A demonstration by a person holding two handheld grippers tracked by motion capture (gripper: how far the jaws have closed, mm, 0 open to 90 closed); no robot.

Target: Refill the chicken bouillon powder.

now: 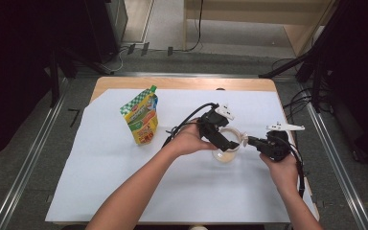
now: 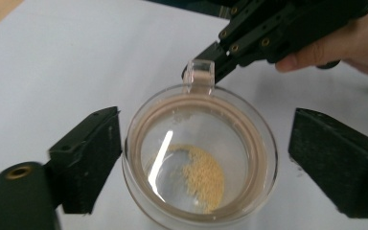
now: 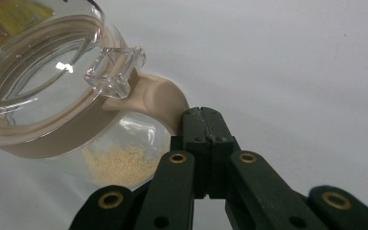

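Observation:
A small glass jar [image 1: 225,154] stands on the white sheet with a clear lid [image 2: 199,153] in a beige ring. Yellowish granules [image 2: 202,177] lie at its bottom. My left gripper [image 2: 206,163] hangs open over the jar [image 2: 139,191], one black pad on each side and apart from the glass. My right gripper [image 3: 203,117] is shut, its tips pinching the beige handle [image 3: 160,98] just below the clear lid tab [image 3: 115,72]. In the high view the left gripper [image 1: 224,142] comes in from the left and the right gripper [image 1: 252,141] from the right.
A green and yellow stand-up pouch [image 1: 143,117] stands upright on the sheet, left of the jar. The white sheet [image 1: 124,182] covers most of the wooden table [image 1: 124,82]. Black cables trail from both grippers.

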